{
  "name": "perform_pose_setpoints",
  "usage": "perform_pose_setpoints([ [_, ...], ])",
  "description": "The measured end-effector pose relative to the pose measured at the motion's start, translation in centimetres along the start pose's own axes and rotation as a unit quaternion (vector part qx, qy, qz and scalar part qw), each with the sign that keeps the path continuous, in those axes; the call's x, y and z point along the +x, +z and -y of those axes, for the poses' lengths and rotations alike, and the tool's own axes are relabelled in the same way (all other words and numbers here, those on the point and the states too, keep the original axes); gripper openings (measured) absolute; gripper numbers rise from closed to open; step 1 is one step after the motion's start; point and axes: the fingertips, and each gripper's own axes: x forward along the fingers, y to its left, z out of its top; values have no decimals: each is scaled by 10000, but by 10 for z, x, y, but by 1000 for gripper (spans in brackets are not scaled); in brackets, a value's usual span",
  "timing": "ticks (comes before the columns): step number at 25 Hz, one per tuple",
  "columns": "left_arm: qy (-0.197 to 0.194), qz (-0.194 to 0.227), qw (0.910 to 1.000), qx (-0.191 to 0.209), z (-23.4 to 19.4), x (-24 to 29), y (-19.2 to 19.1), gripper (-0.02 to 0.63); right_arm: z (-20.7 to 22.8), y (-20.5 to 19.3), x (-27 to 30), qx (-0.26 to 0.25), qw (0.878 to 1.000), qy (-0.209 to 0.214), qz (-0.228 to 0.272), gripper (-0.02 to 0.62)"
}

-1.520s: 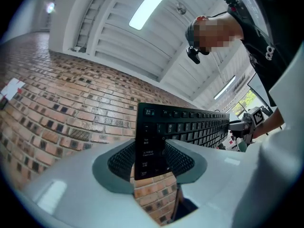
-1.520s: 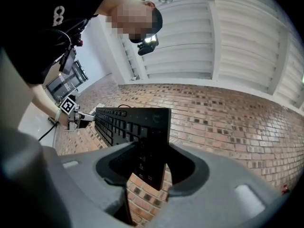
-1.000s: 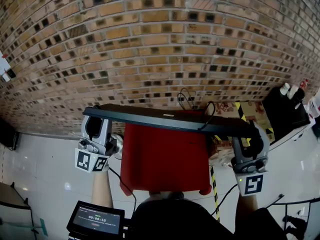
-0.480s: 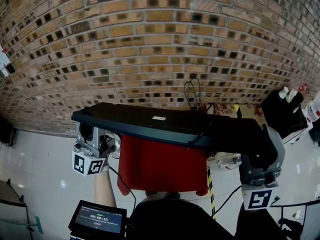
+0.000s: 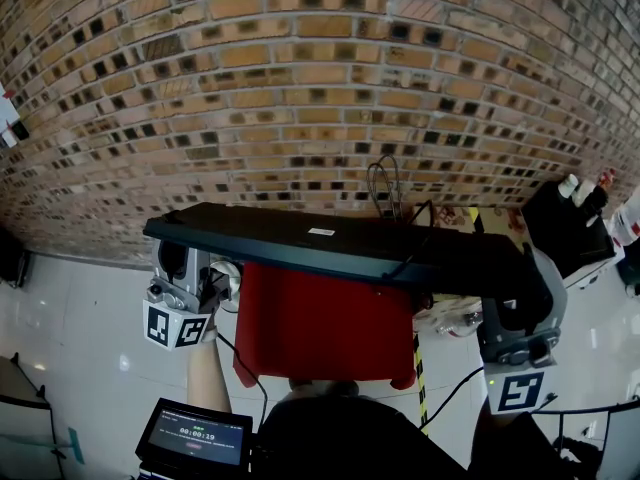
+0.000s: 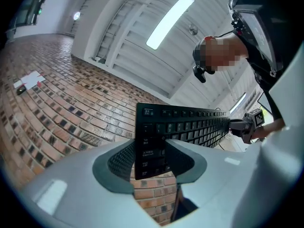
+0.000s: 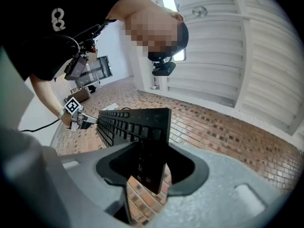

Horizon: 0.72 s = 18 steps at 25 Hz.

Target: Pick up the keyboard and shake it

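Facing brick wall [image 5: 300, 88], over red-covered stand [image 5: 320, 328]. Found keyboard [image 5: 330, 243] lifted clear of the stand, held in the air, underside toward head view. Checked left gripper [image 6: 151, 160]: pinching the escape-key end. Checked right gripper [image 7: 152, 170]: pinching the numpad end. Judged pick-up done; shake left to do or under way, not decidable from stills.

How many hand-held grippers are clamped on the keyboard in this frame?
2. The left hand-held gripper clamps the left end of the keyboard; the right hand-held gripper clamps its right end. No others are visible.
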Motion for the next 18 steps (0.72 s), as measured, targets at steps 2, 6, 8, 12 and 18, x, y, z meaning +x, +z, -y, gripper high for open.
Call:
perform_pose_setpoints([
  [2,-19,-66,9999,127,2,4,3,195,2,-6,-1,132,9999,-86,-6,172],
  [6,-65,-146,9988,464,6,10,11,195,2,-28,-5,544,9982,-247,3,172],
  [8,-110,-167,9974,688,11,14,17,195,2,-42,-8,816,9962,-319,14,172],
  [12,-209,-180,9929,1153,22,21,32,196,-1,-67,-14,1345,9898,-455,61,172],
  [18,-340,-238,9857,1631,35,31,49,196,-6,-92,-21,1903,9798,-613,3,172],
])
